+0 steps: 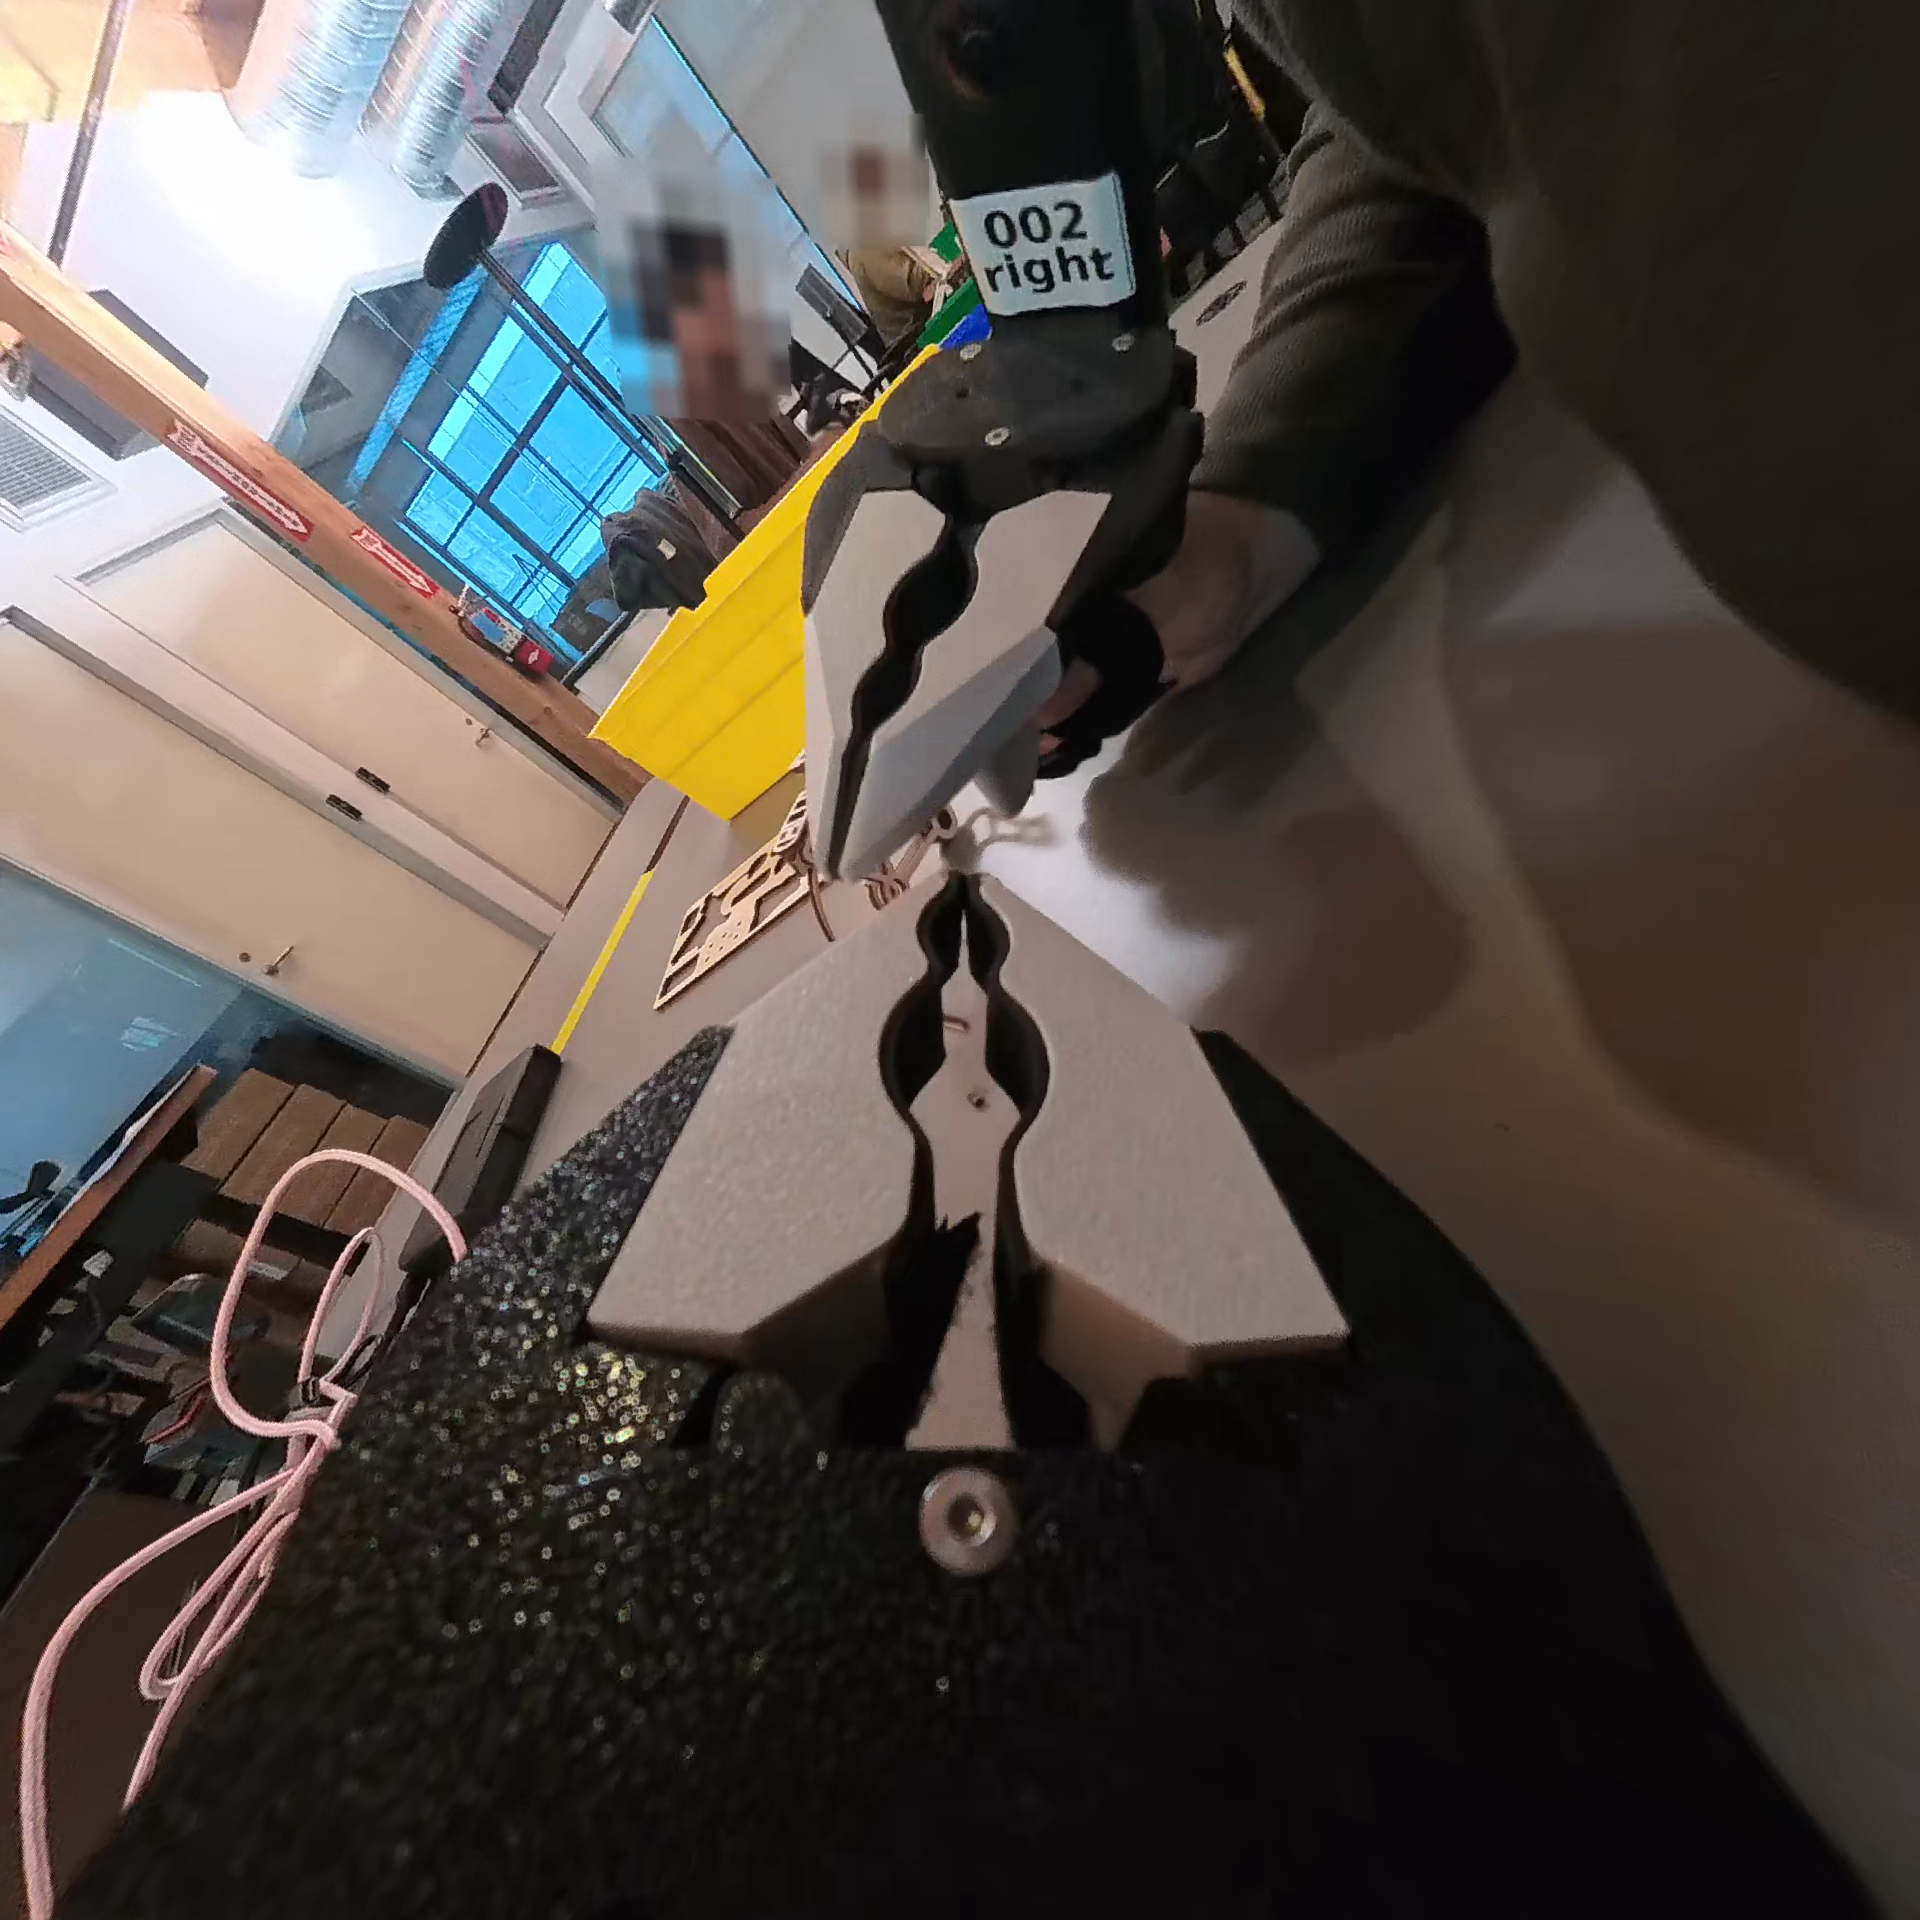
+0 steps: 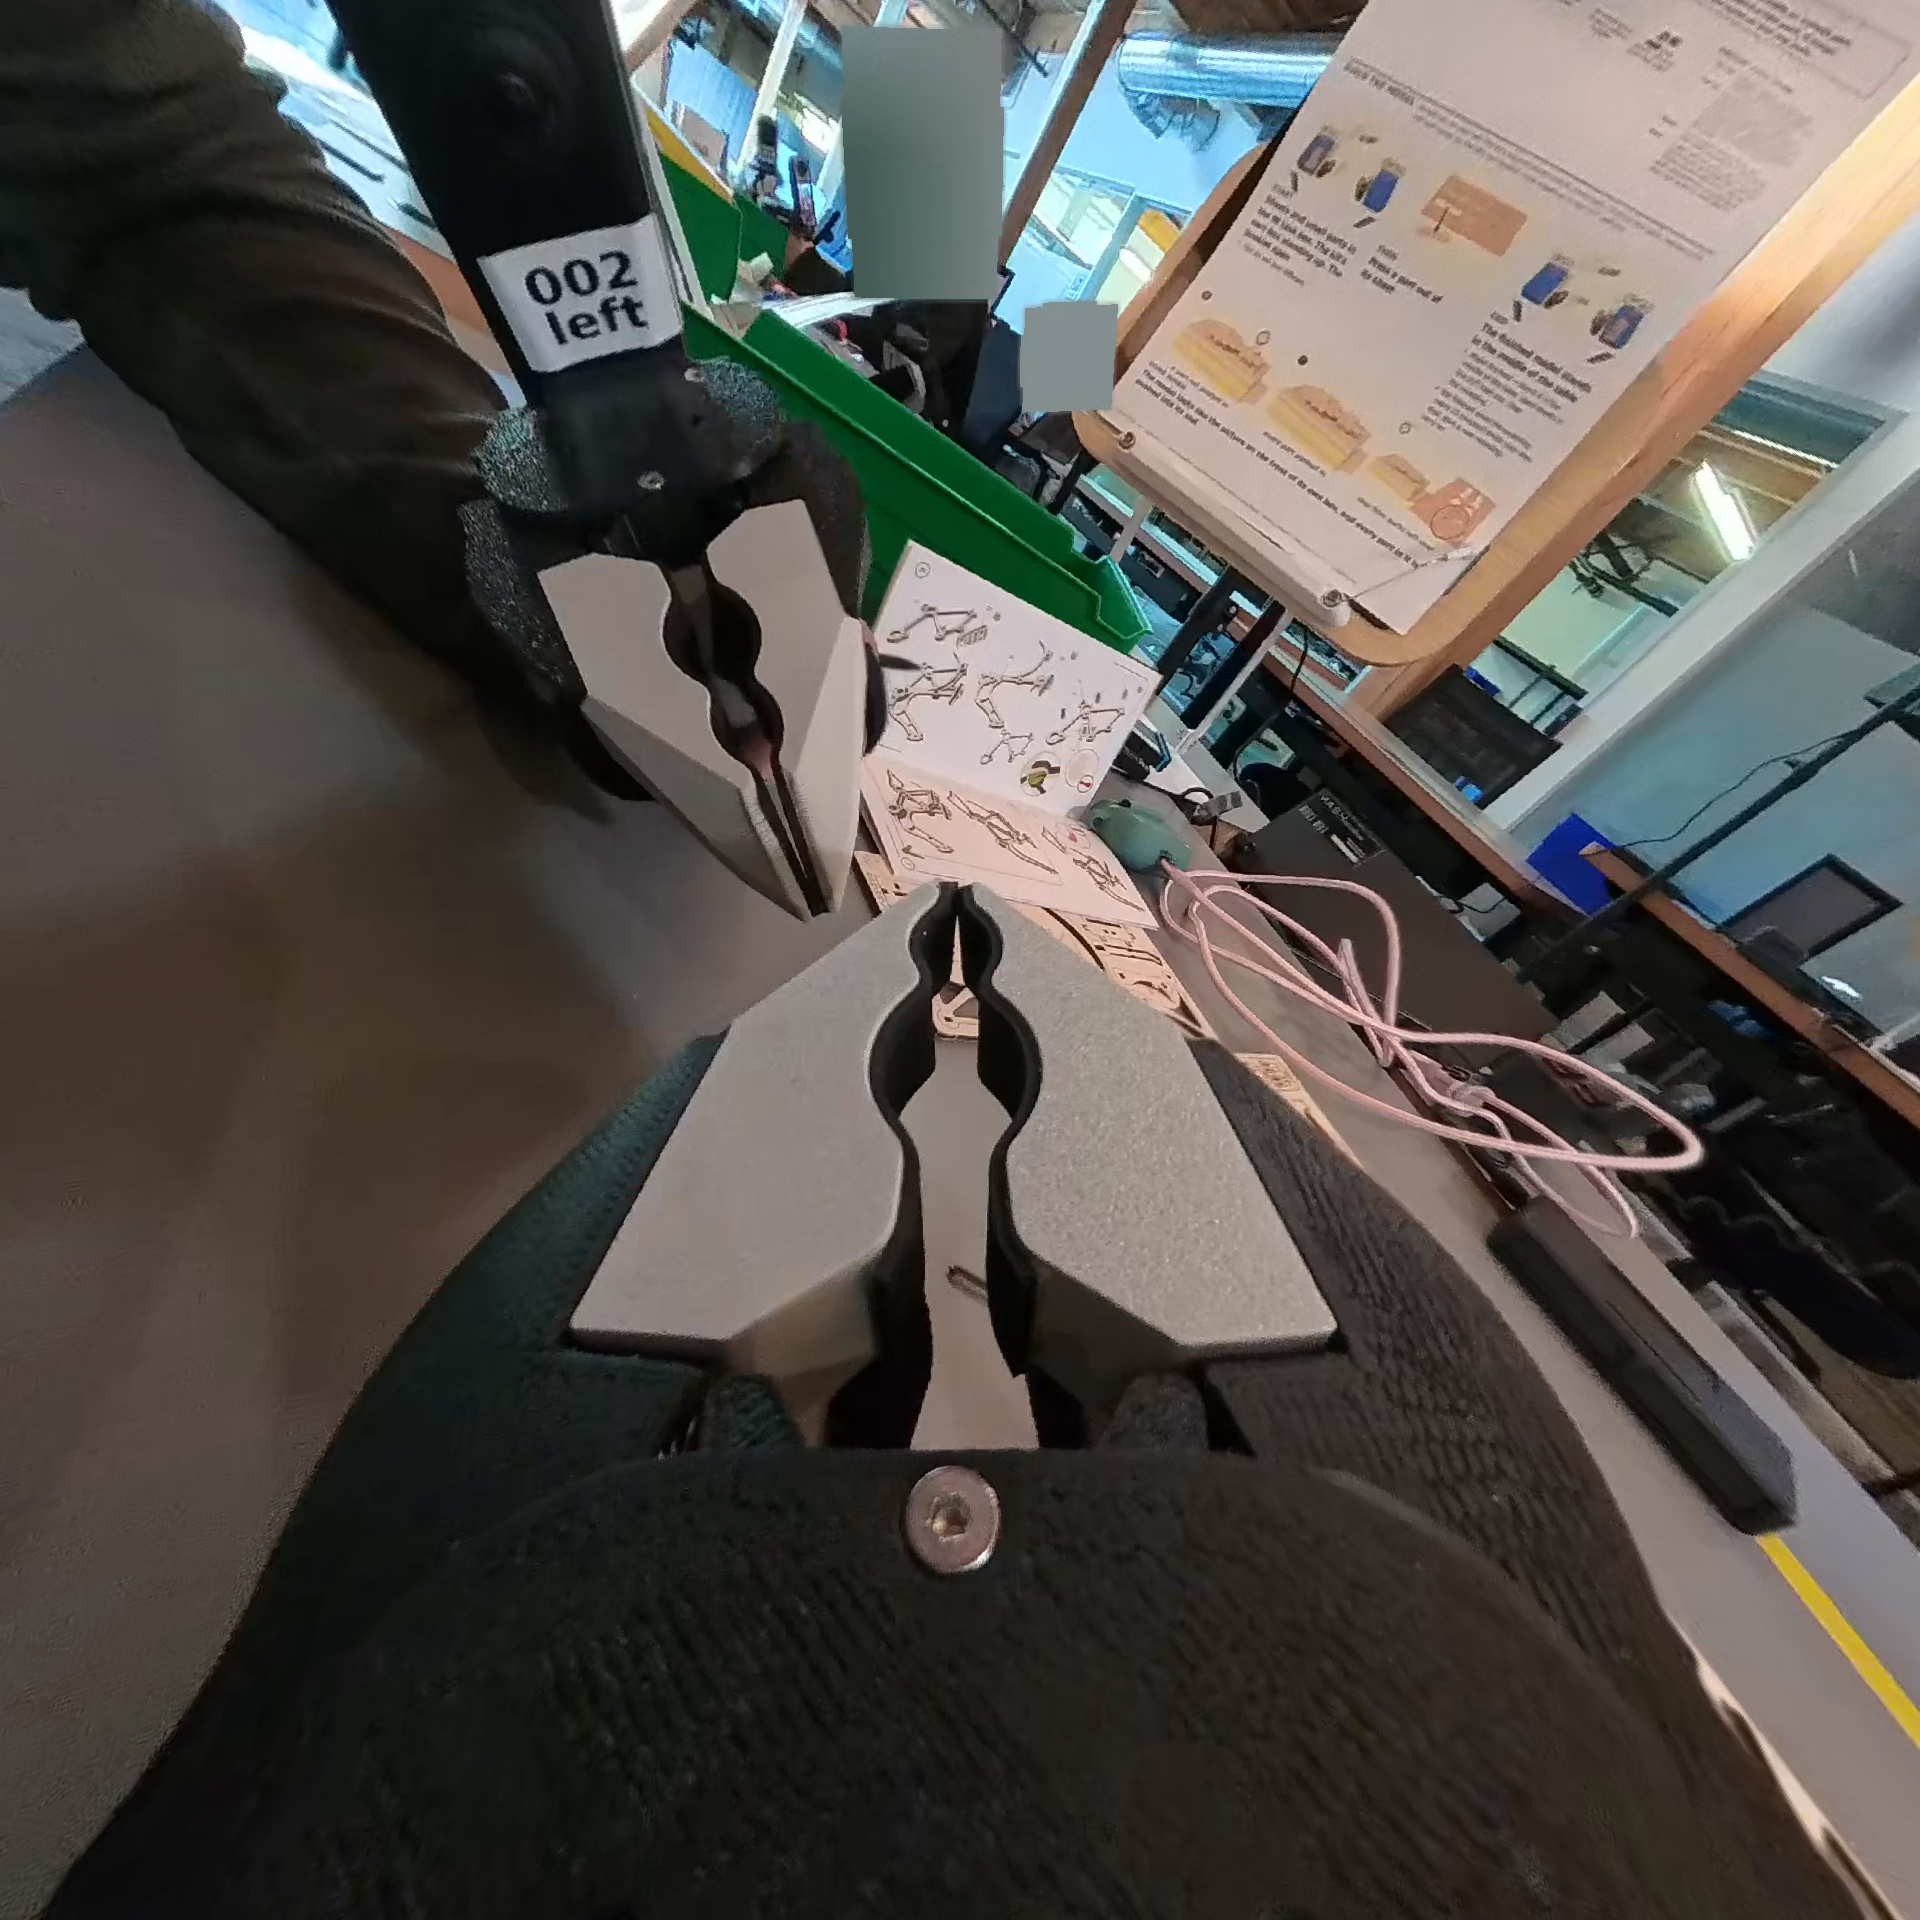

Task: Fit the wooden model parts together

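Note:
My left gripper (image 1: 961,883) is shut, its tips low over the grey table. My right gripper (image 1: 844,857) hangs just ahead of it, also shut, tips pointing down. Small pale wooden parts (image 1: 912,871) lie right at both tips; I cannot tell whether either gripper pinches one. A laser-cut wooden sheet (image 1: 727,935) lies flat beyond them. In the right wrist view my right gripper (image 2: 956,899) is shut, the left gripper (image 2: 808,896) is shut beside it, and the wooden sheet (image 2: 1127,961) lies just behind the tips.
A folded instruction sheet (image 2: 997,717) stands behind the wooden sheet. Also in view: a yellow bin (image 1: 717,675), a green bin (image 2: 935,488), a pink cable (image 2: 1403,1039), a green mouse-like object (image 2: 1132,831), a black box (image 2: 1642,1361), and a poster board (image 2: 1455,291). A sleeved arm (image 1: 1351,364) holds the right gripper.

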Available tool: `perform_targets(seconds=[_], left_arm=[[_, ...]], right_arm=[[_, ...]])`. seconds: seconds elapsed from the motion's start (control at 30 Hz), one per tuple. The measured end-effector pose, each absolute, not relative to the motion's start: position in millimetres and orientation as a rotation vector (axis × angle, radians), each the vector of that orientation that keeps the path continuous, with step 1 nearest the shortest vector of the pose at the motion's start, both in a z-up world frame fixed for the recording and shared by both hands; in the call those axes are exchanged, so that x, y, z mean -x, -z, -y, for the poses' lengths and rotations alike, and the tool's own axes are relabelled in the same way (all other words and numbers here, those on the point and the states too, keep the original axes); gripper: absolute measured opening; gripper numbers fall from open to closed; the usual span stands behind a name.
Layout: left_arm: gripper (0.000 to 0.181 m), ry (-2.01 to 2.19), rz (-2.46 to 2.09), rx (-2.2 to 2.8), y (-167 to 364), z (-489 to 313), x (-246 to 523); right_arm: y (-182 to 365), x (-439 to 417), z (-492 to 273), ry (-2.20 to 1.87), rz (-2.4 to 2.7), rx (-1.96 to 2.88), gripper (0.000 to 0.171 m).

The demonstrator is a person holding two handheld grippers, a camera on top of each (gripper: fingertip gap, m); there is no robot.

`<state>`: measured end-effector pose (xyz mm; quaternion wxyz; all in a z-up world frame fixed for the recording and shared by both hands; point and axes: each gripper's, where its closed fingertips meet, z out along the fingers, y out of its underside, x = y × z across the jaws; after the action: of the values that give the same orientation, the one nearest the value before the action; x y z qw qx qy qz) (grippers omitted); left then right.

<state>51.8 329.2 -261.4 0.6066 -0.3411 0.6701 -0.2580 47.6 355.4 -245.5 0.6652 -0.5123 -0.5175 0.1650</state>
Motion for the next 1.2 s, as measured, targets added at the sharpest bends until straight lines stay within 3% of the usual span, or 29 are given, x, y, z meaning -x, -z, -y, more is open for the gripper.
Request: perform_targets(seconds=[1.2], left_arm=[[0.000,0.433,-1.640,0.751,270,-327,-54]], right_arm=[[248,-50,-363,-0.396,1.146,1.192,0.000]])
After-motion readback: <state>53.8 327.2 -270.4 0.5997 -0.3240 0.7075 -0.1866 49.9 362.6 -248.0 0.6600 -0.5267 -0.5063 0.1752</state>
